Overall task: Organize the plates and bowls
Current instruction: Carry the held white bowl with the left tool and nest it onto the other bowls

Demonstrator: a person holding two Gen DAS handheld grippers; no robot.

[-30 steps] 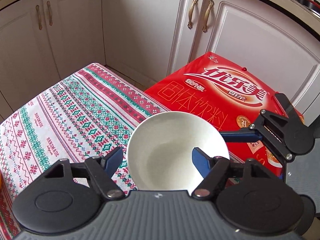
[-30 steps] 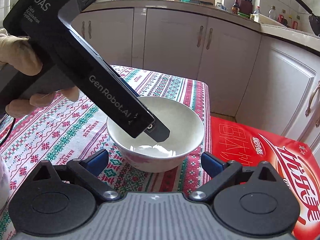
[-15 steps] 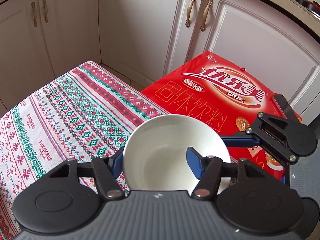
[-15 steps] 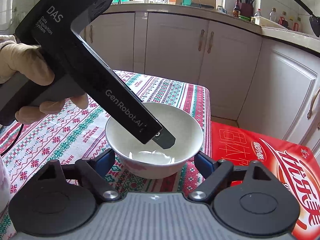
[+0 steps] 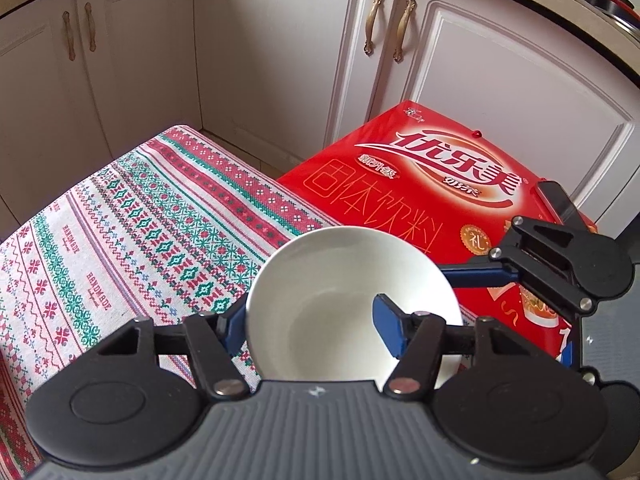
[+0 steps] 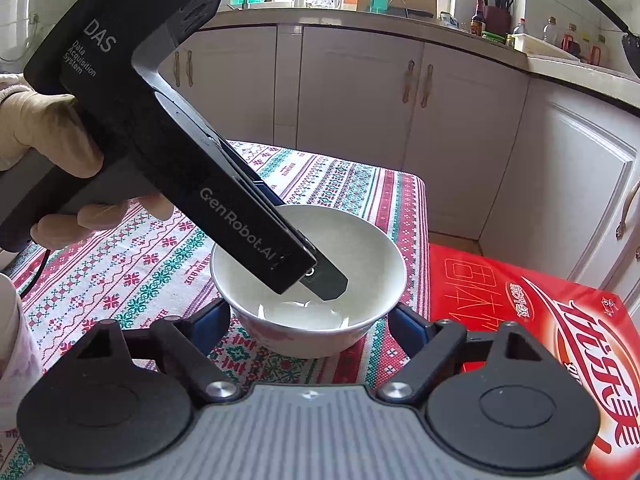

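delta vs earlier: both hand-held grippers have closed in on the white bowl (image 5: pixel 352 304); a second ago the left one's fingers stood clear of the rim, the right one's blue pads sat wider and further back.
left hand-held gripper (image 5: pixel 312 322): pinching the bowl's near wall, left pad outside the rim, right pad (image 5: pixel 390 330) inside the basin. In the right wrist view its black body slants down from upper left, fingertip inside the bowl.
left hand (image 6: pixel 44 148): gloved, wrapped round the handle, upper left of the right wrist view.
right hand-held gripper (image 6: pixel 310 322): spread wide, one blue pad at each side of the bowl near its base; contact with the wall cannot be told.
bowl: plain white, glossy, empty, upright; faint pinkish mark low on its outer wall. Sits at the desk's edge, on the patterned cloth (image 5: pixel 132 240), just beside the red carton (image 5: pixel 432 184).
cloth: red/green/white knit-style bands.
background: white cabinet doors (image 5: pixel 276 52).
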